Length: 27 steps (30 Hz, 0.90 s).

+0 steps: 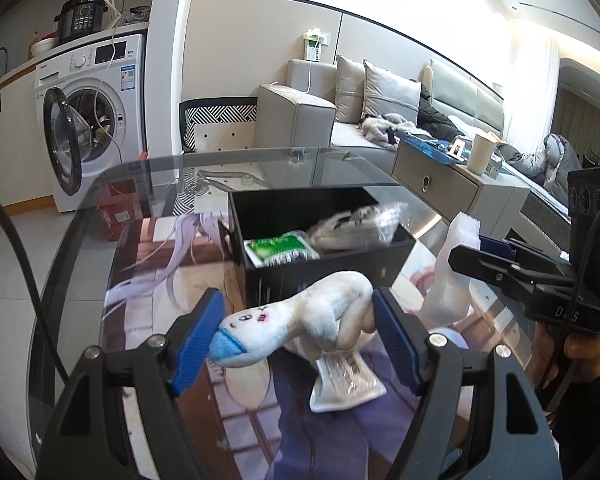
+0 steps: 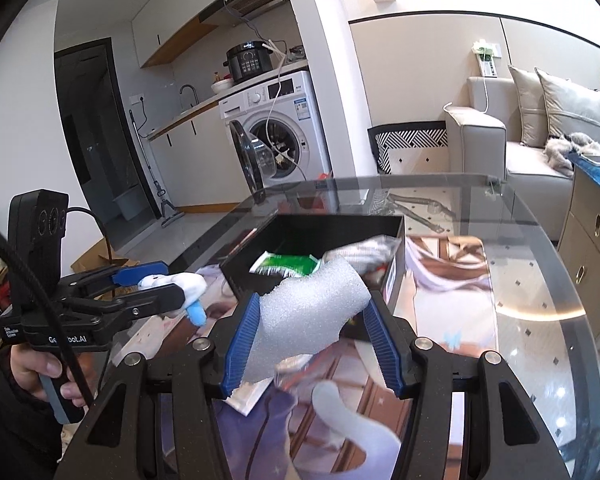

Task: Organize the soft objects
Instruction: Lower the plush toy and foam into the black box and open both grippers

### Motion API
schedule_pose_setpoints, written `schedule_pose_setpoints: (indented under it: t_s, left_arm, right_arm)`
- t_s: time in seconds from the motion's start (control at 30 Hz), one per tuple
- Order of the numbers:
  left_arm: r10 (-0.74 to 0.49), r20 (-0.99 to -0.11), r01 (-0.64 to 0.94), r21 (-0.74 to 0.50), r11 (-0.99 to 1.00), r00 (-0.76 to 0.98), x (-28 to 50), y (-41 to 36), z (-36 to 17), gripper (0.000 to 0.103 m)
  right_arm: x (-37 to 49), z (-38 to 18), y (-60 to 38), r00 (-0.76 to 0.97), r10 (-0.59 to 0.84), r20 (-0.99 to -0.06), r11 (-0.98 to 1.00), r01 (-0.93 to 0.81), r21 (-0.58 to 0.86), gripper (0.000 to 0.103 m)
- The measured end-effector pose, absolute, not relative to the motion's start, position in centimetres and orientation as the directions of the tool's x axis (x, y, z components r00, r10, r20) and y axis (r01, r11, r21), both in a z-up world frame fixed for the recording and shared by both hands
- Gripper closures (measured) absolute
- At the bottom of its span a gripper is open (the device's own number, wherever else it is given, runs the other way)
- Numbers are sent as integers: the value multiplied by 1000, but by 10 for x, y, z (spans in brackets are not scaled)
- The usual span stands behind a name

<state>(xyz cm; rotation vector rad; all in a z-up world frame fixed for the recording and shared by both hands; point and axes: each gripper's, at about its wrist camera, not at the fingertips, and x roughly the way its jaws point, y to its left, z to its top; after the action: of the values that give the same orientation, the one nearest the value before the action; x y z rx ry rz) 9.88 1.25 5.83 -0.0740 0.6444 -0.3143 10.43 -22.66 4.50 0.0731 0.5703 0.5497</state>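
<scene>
My left gripper (image 1: 298,336) is shut on a white plush toy (image 1: 300,320) with a blue tip, held above the table in front of the black box (image 1: 380,260). My right gripper (image 2: 314,340) is shut on a white foam piece (image 2: 308,312), held just before the black box (image 2: 340,224). The box holds a green packet (image 1: 280,246) and a clear plastic-wrapped bundle (image 1: 360,222). In the right wrist view the left gripper (image 2: 156,284) carries the plush toy (image 2: 180,284) at left. In the left wrist view the right gripper (image 1: 476,252) holds the foam piece (image 1: 456,272).
A clear packet (image 1: 346,380) lies on the printed mat (image 1: 180,264) on the glass table (image 1: 100,184). A washing machine (image 1: 96,116) with its door open, a sofa (image 1: 340,116) and a side cabinet (image 1: 452,192) stand beyond the table.
</scene>
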Motion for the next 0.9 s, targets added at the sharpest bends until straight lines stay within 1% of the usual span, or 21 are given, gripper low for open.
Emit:
schedule_pose_setpoints:
  t_s: [0.27, 0.77, 0.9]
  left_arm:
    - [-305, -561, 262, -158, 952, 770, 130, 12, 67, 27]
    - [-291, -550, 231, -176, 957, 783, 190, 10, 59, 27]
    - [-277, -554, 224, -163, 961, 785, 201, 7, 57, 27]
  right_arm:
    - [131, 56, -219, 734, 489, -471, 869, -454, 195, 48]
    - [195, 59, -208, 758, 449, -473, 891, -420, 172, 48]
    - [206, 56, -201, 754, 447, -481, 891, -423, 165, 48]
